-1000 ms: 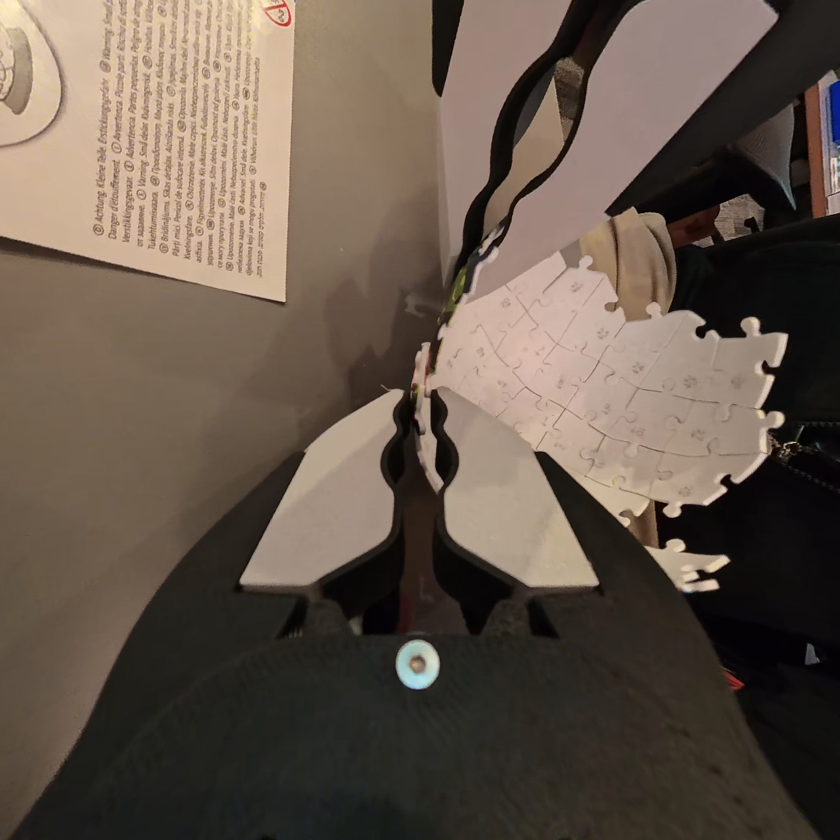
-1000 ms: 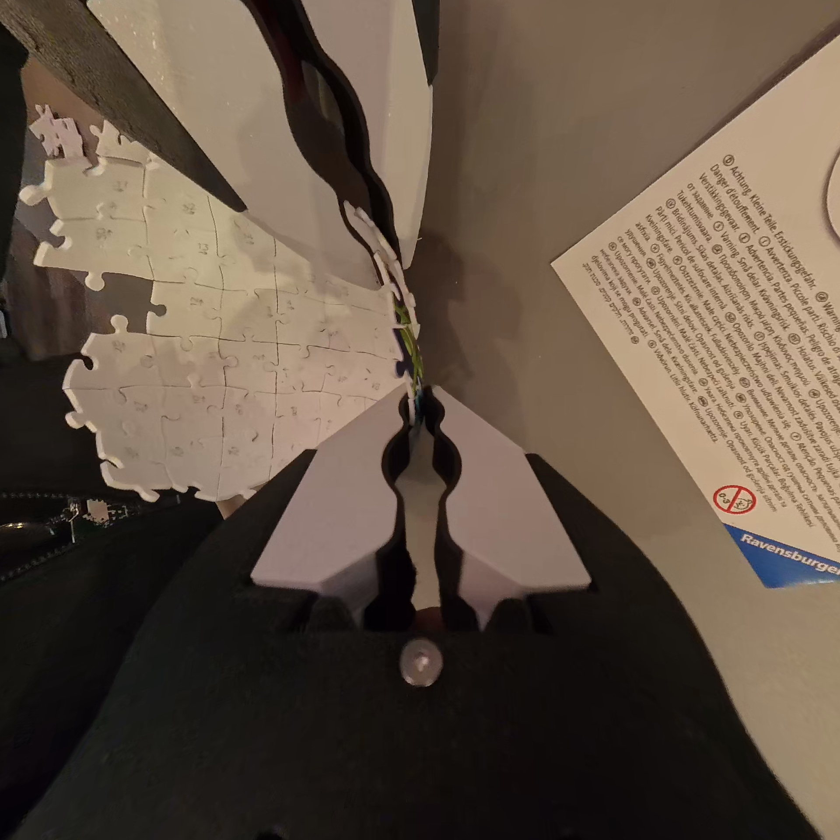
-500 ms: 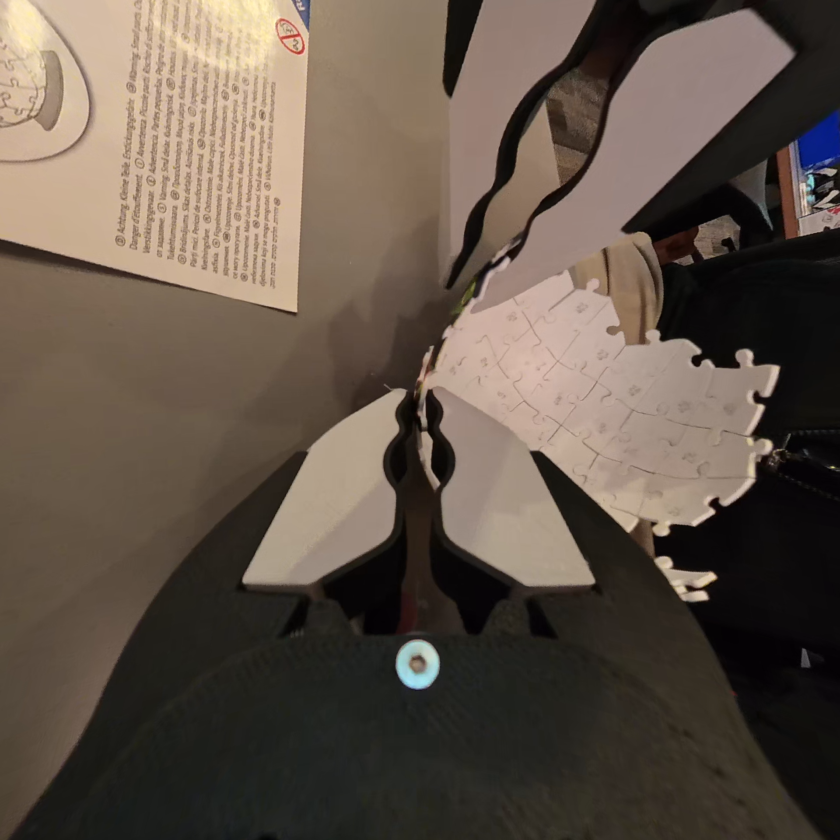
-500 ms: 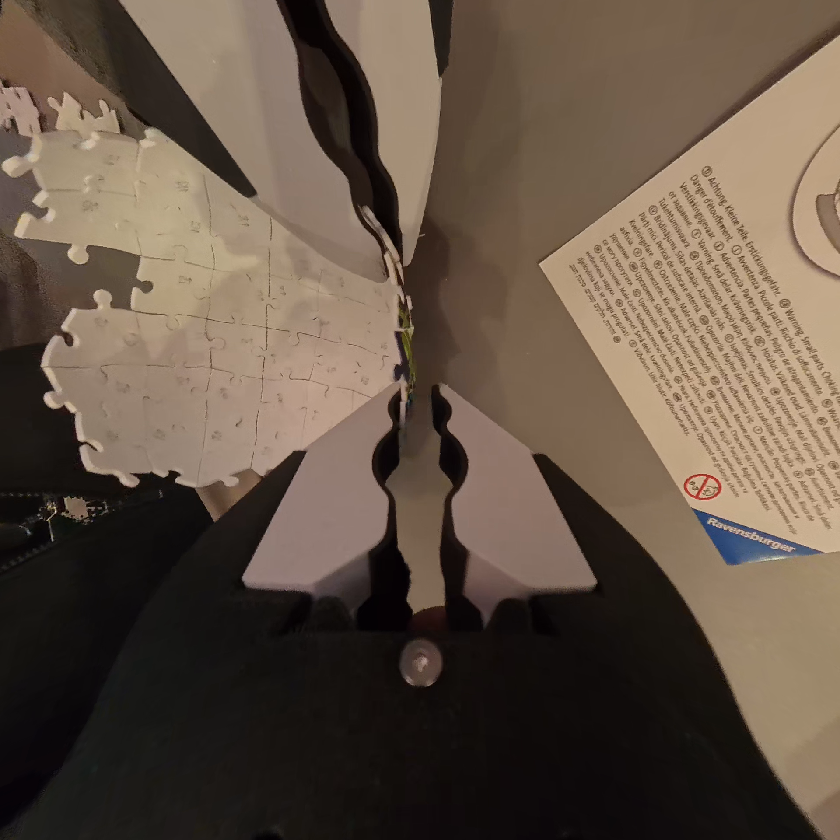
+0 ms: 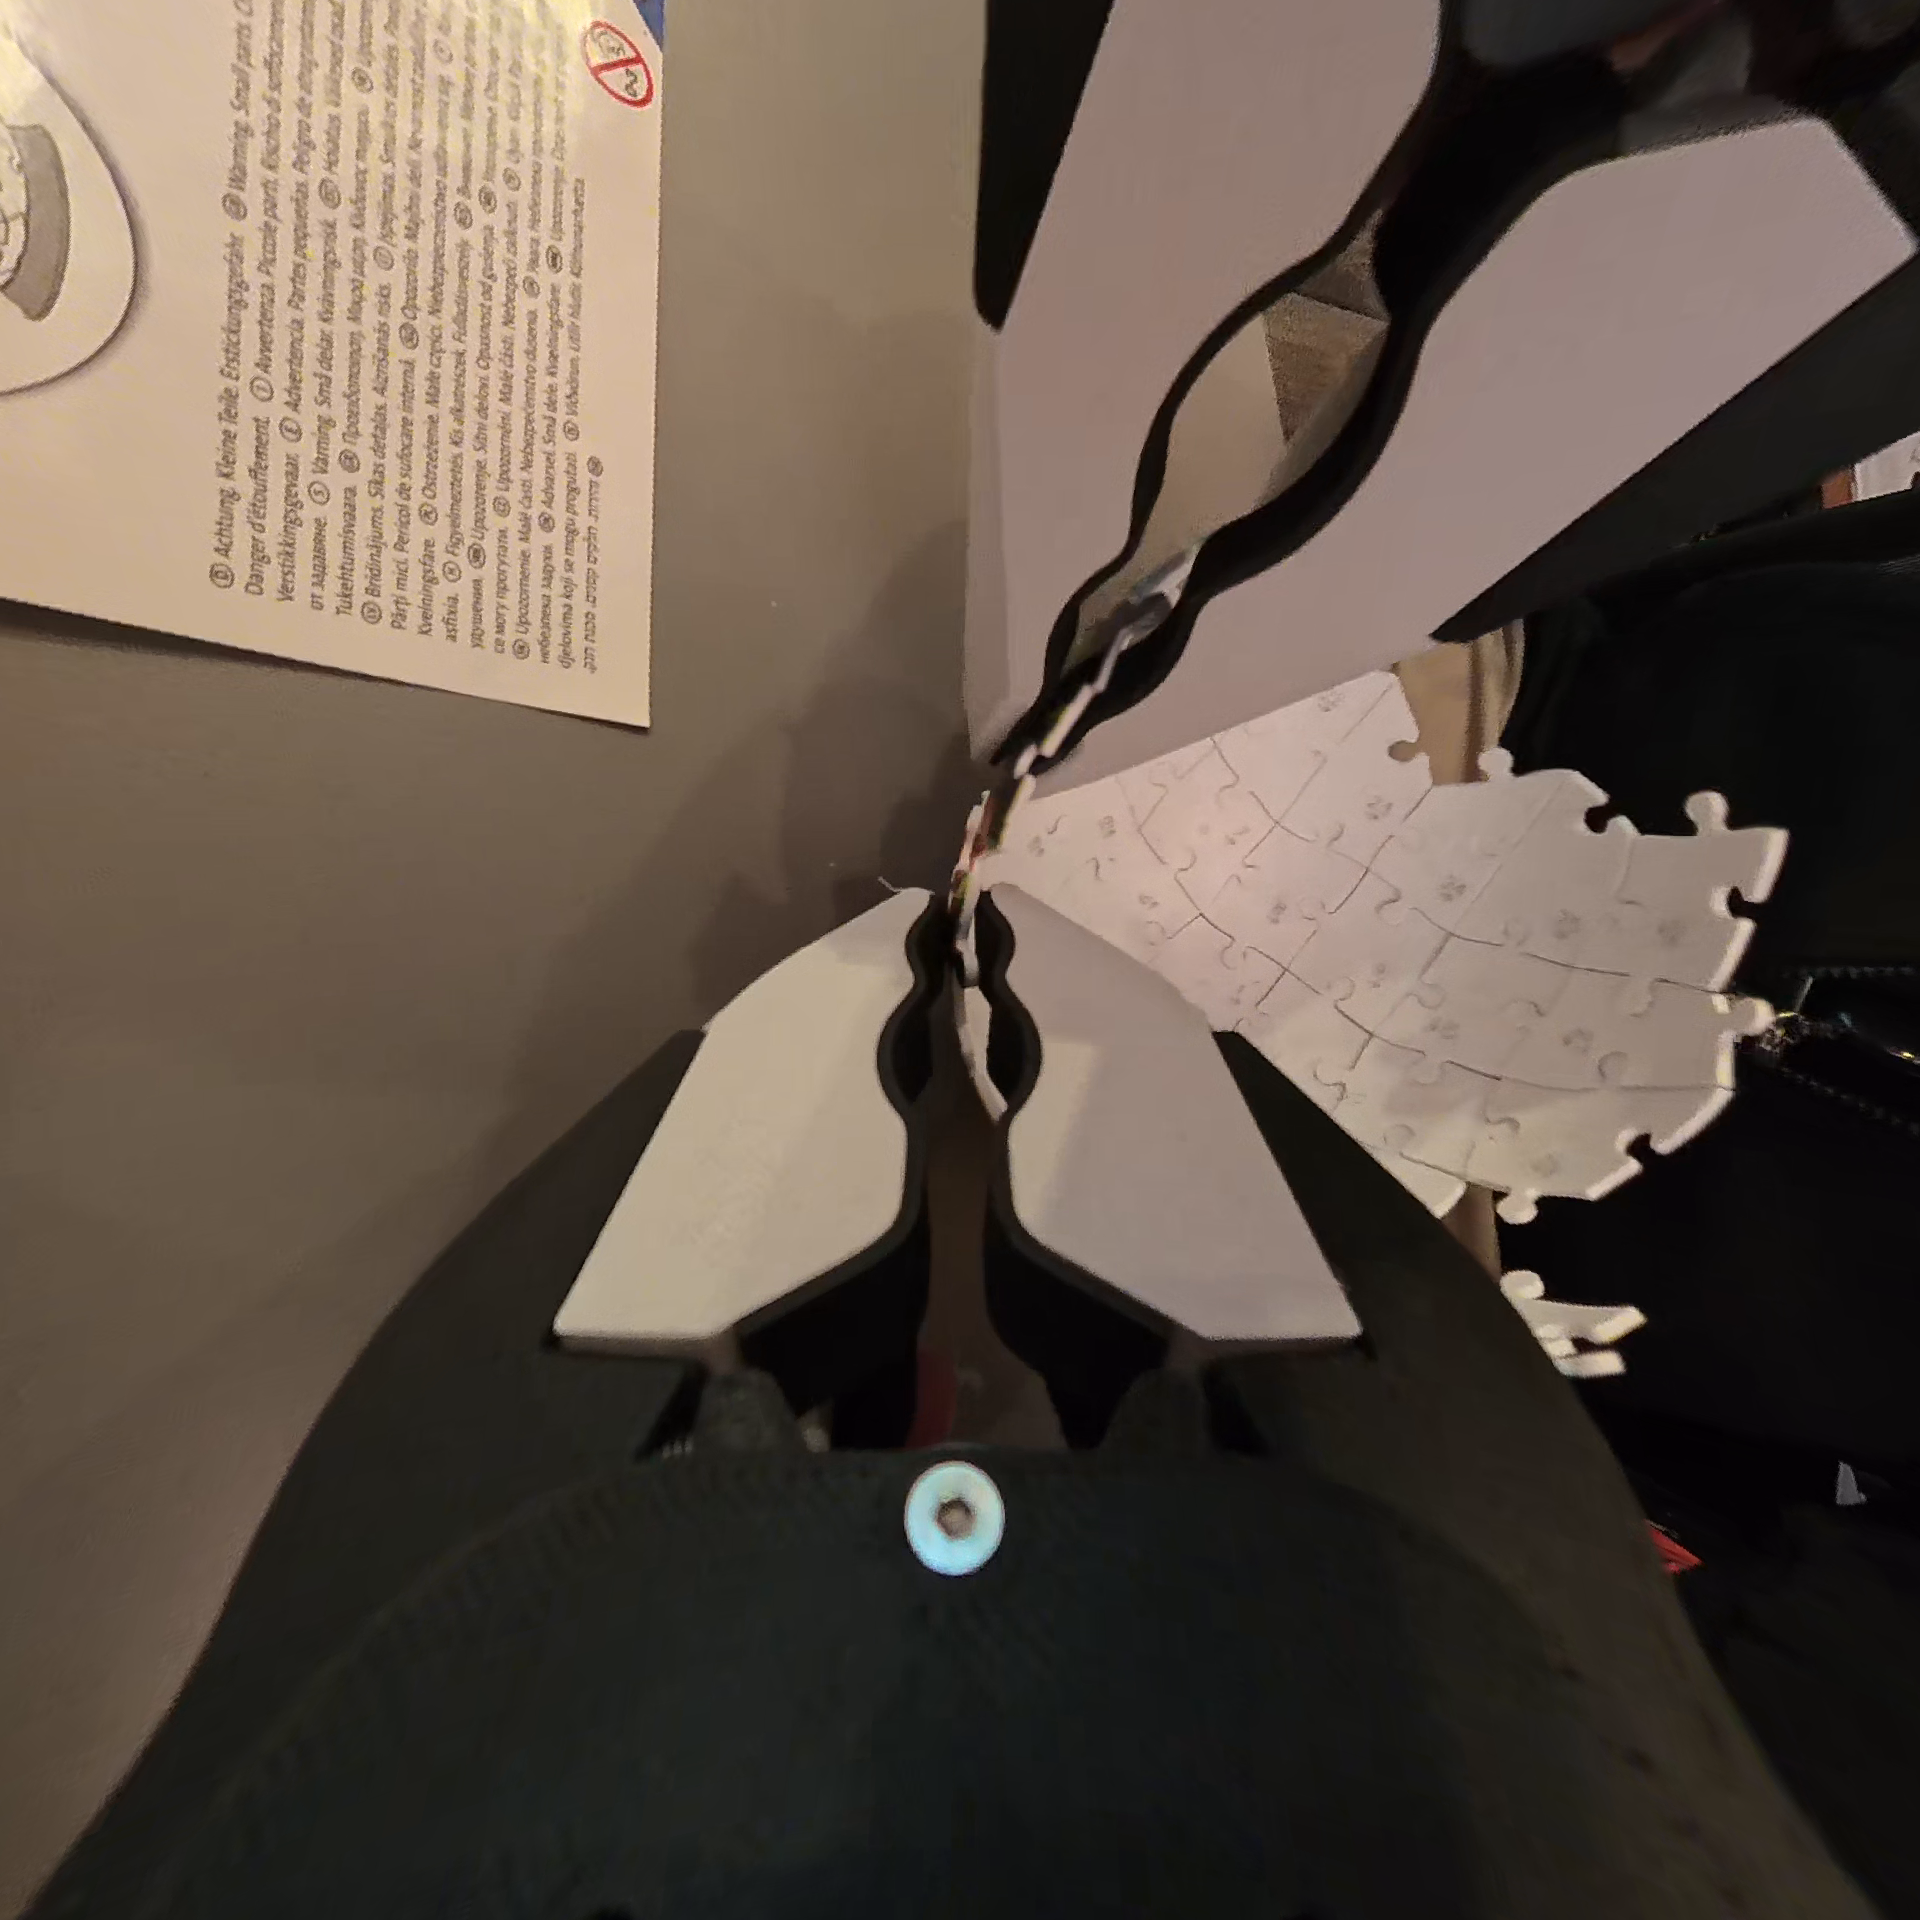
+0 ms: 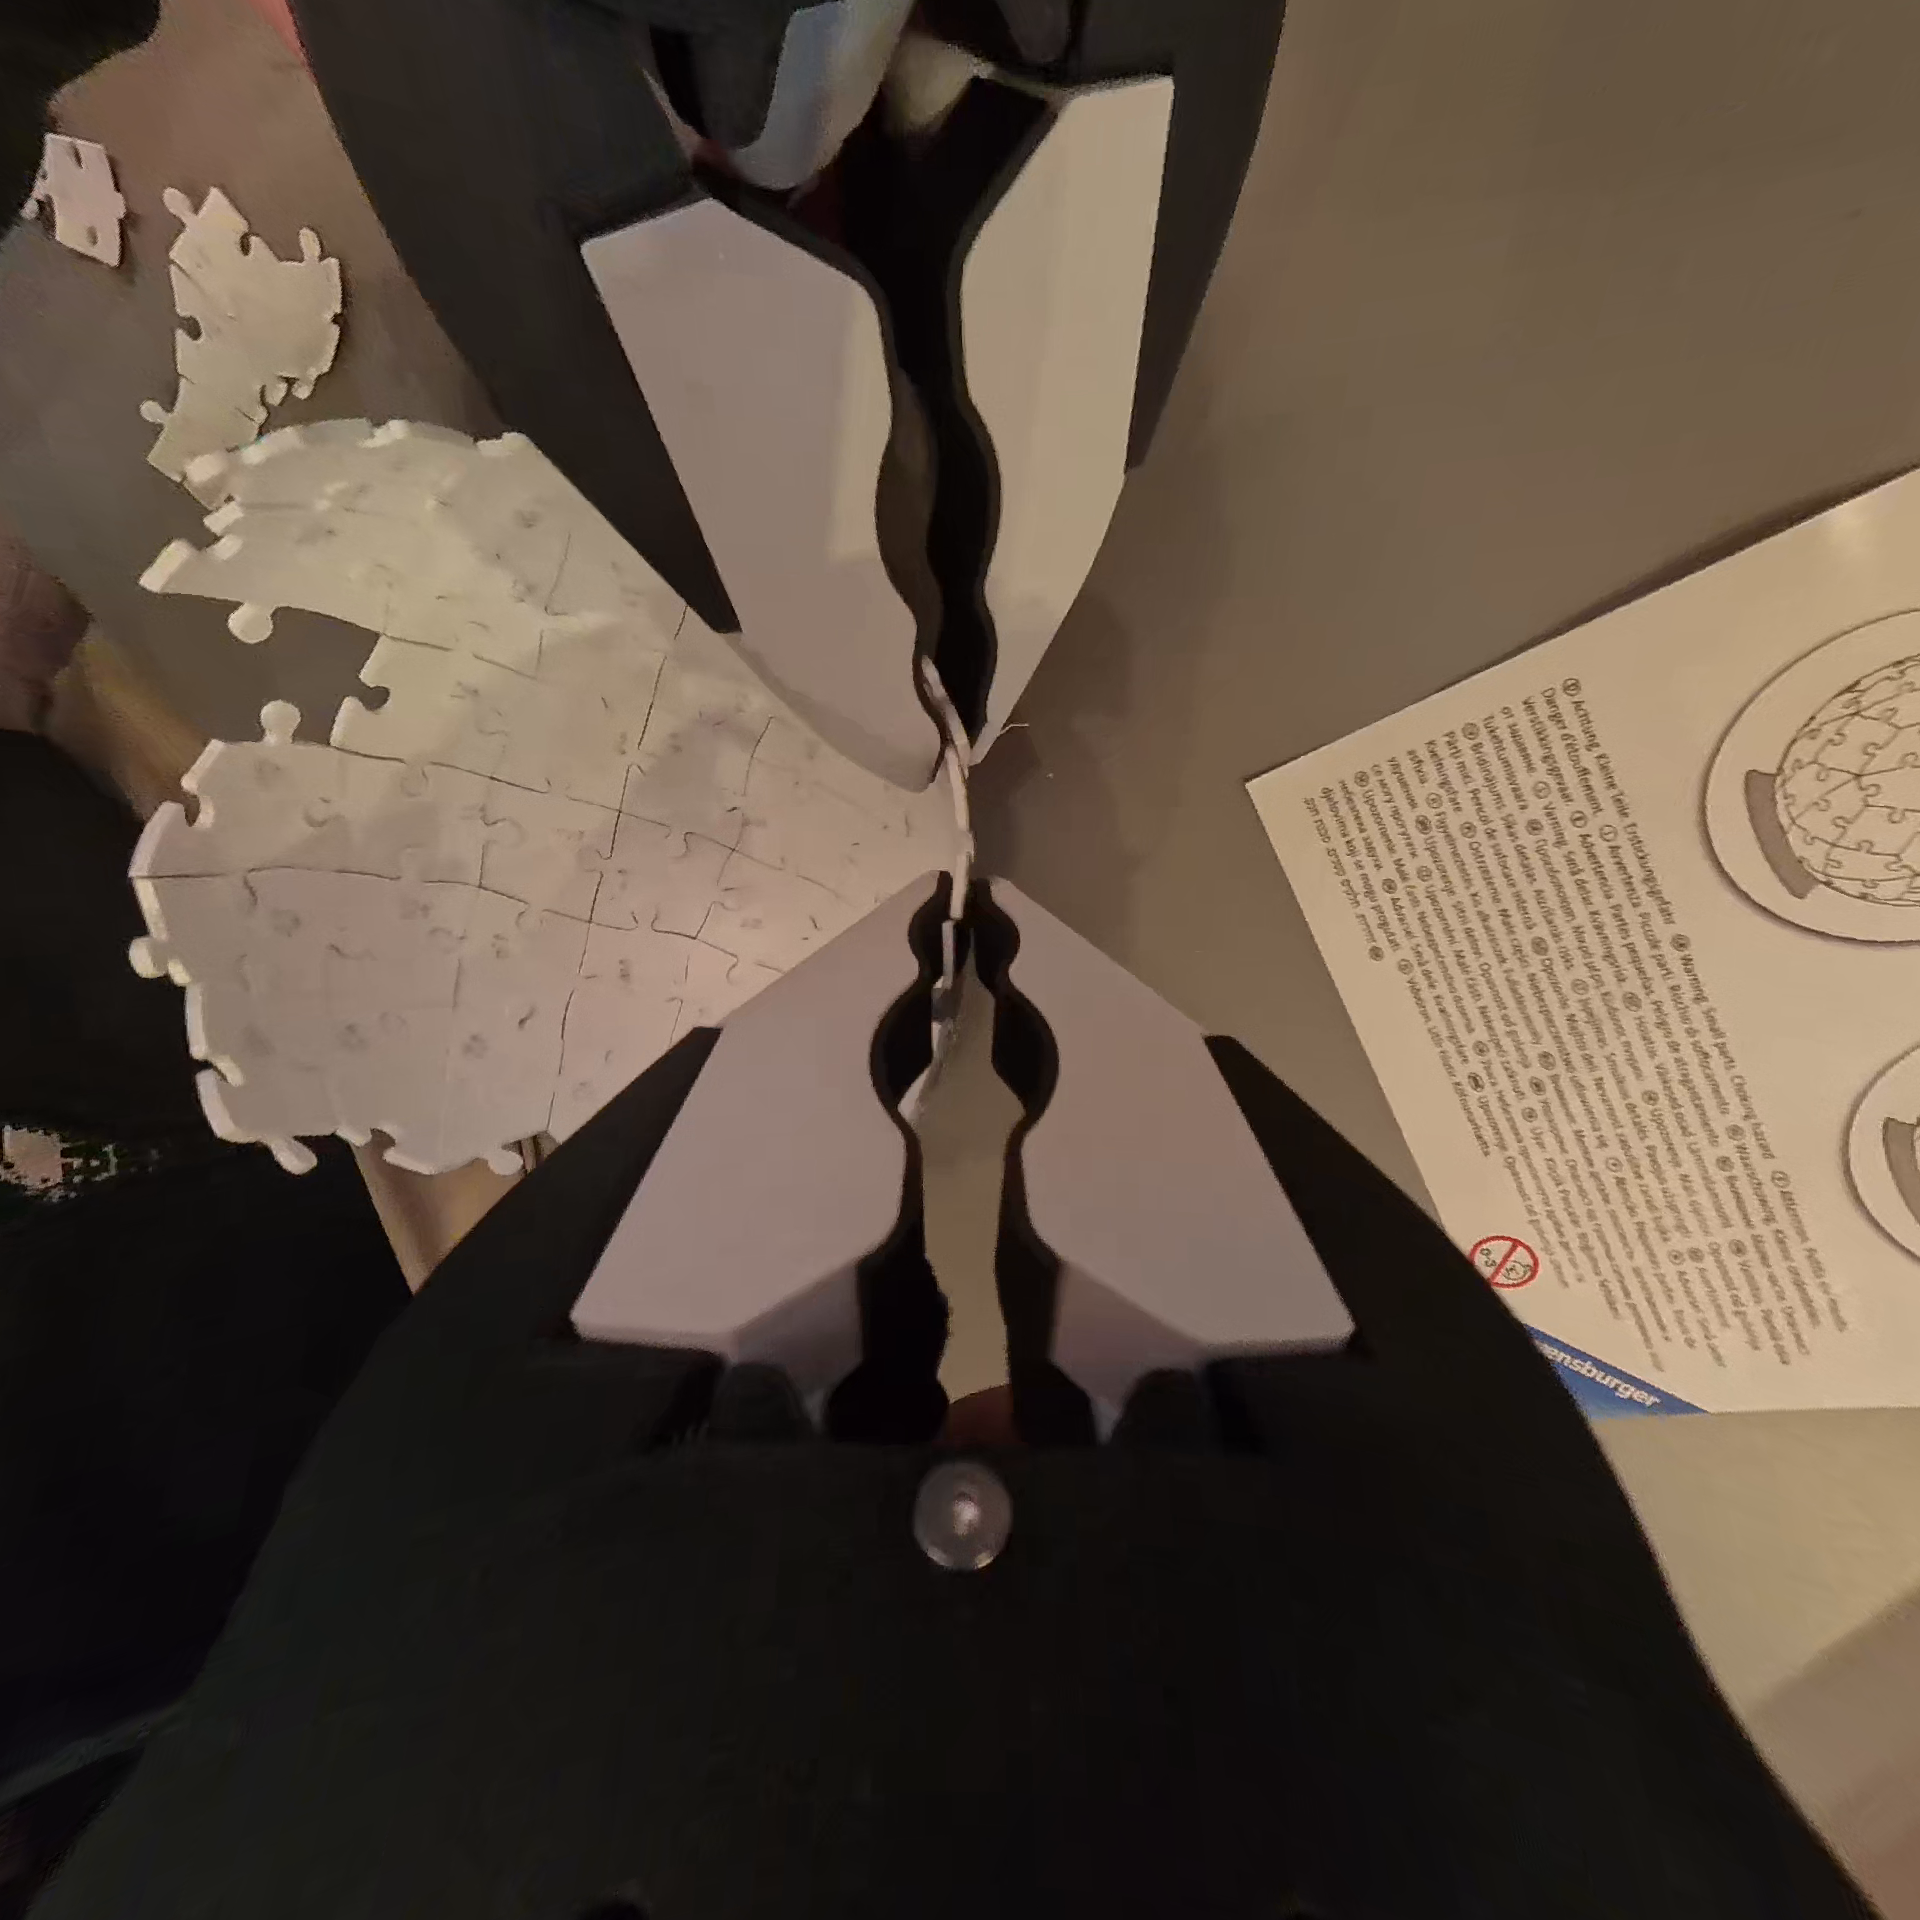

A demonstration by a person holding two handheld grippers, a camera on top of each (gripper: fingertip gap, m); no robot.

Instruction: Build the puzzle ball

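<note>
- My left gripper and right gripper meet tip to tip from opposite sides, both on the same edge of the curved puzzle shell.
- In my right view the shell spreads left of the tips; the instruction sheet lies right, on the table.
- A small joined cluster and a loose piece lie beyond the shell, upper left.

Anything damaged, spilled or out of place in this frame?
Nothing stands out. Both grippers, left and right, pinch the rim of the curved puzzle shell. Loose joined pieces lie on the table; the instruction sheet lies flat.
</note>
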